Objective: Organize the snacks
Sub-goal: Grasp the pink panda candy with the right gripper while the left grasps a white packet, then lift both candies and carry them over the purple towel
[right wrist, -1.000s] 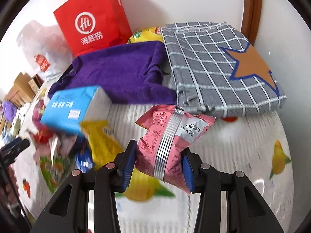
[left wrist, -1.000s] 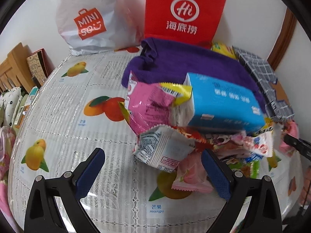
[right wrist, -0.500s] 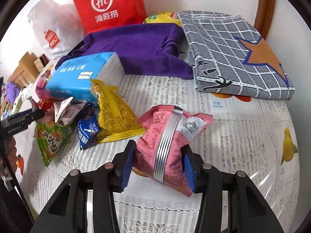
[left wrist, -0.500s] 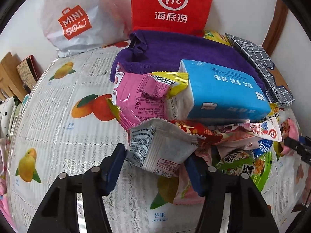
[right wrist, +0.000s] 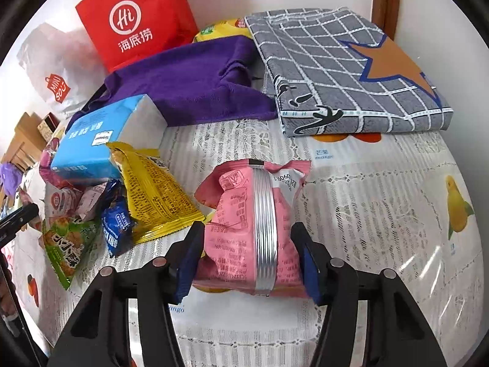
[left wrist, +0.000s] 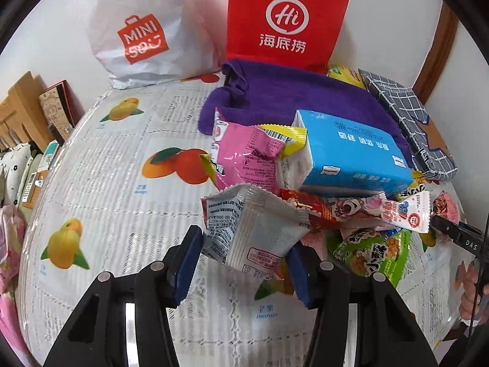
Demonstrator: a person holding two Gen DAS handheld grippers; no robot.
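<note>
Left gripper (left wrist: 241,267) just closed on the white packet (left wrist: 253,229) at the pile's edge; right gripper (right wrist: 249,257) stays clamped on the pink bag (right wrist: 244,229). Both ready to sort.

- Left wrist view looks low and close across the table (left wrist: 101,183), toward the wall.
- Right wrist view looks from the snack pile's other side, equally near.
- Both share the red bag (left wrist: 287,21) (right wrist: 137,18), purple towel (left wrist: 290,98) (right wrist: 189,79) and blue box (left wrist: 354,153) (right wrist: 101,134).
</note>
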